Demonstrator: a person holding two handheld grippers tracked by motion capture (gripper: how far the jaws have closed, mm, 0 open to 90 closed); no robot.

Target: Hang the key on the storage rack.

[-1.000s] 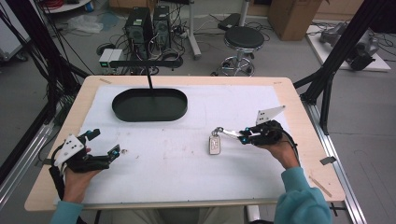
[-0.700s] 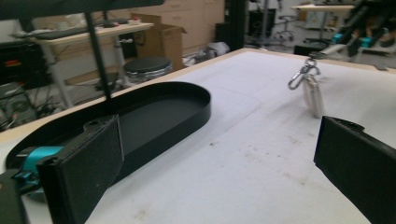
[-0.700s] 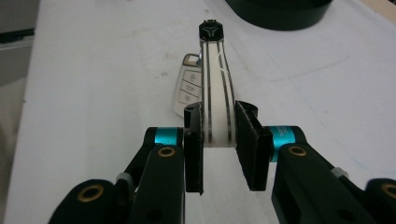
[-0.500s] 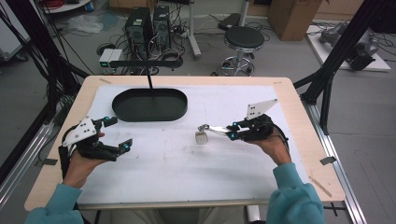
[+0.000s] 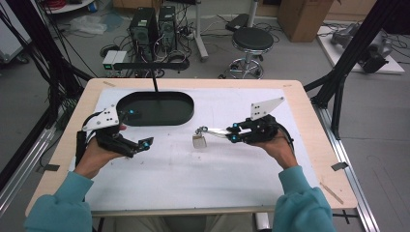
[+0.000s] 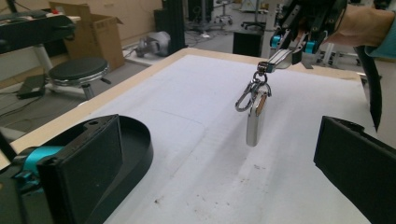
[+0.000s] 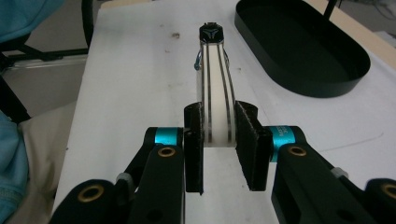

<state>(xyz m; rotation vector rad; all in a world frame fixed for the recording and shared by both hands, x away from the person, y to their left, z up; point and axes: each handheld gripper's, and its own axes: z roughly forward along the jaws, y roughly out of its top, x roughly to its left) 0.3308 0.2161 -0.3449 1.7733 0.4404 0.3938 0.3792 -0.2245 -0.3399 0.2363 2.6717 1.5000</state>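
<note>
right gripper (image 5: 231, 132) clamped on the keychain strap (image 7: 214, 93), so I've got the metal tag (image 6: 256, 120) dangling off the mat | left gripper (image 5: 143, 143) wide open, empty | black tray (image 5: 154, 108) beyond, probably the drop spot

So the oval tray (image 5: 154, 108) sits at the far left of the white mat (image 5: 193, 164), which covers the table (image 5: 309, 145). Left gripper (image 5: 137, 130) is just in front of the tray. Right gripper (image 5: 232, 133) is over on the right, with the keychain (image 5: 199, 140) hanging between them, above the mat.

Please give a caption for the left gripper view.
Right gripper dangles a keychain above the white mat.
</note>
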